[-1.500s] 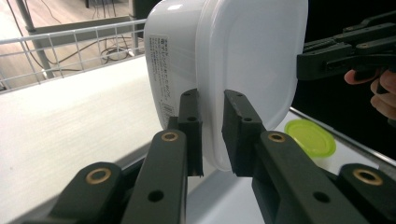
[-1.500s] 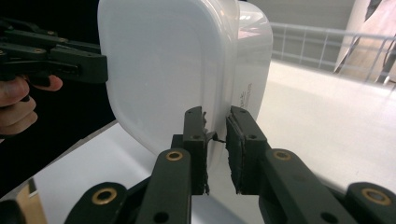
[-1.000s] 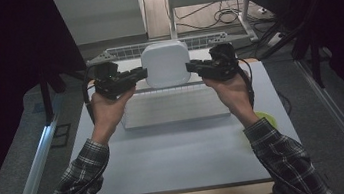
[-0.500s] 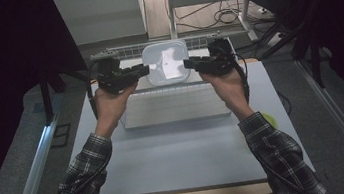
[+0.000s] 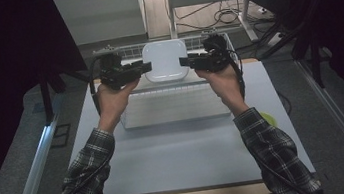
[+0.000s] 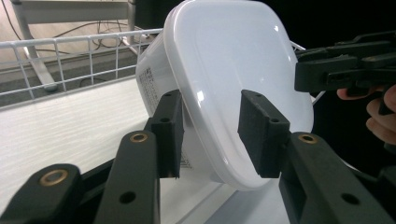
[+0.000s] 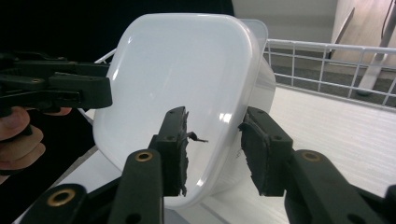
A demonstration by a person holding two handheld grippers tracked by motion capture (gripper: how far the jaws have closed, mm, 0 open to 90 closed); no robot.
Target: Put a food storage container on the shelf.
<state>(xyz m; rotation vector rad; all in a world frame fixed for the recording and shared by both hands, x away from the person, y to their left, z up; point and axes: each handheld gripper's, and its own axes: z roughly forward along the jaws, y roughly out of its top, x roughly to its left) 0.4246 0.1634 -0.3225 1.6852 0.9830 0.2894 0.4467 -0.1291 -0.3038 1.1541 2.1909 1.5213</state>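
A white plastic container (image 5: 164, 60) with its lid on stands tilted on edge at the back of a white wire basket (image 5: 176, 107). My left gripper (image 5: 145, 68) is at its left edge and my right gripper (image 5: 184, 61) at its right edge. In the left gripper view the container's rim (image 6: 233, 70) sits between my left gripper's (image 6: 215, 133) jaws, which have just been opening and are open, with gaps at the pads. In the right gripper view my right gripper (image 7: 212, 144), also just opening, straddles the opposite rim (image 7: 177, 70), open.
The basket's wire rail (image 6: 70, 44) runs behind the container. The basket rests on a white table (image 5: 184, 166). A small yellow-green object (image 5: 269, 118) lies near the table's right edge. Dark curtains, metal rails and floor cables surround the table.
Both hands have carried the container a little farther back over the basket. The jaws of both grippers have spread apart around its edges.
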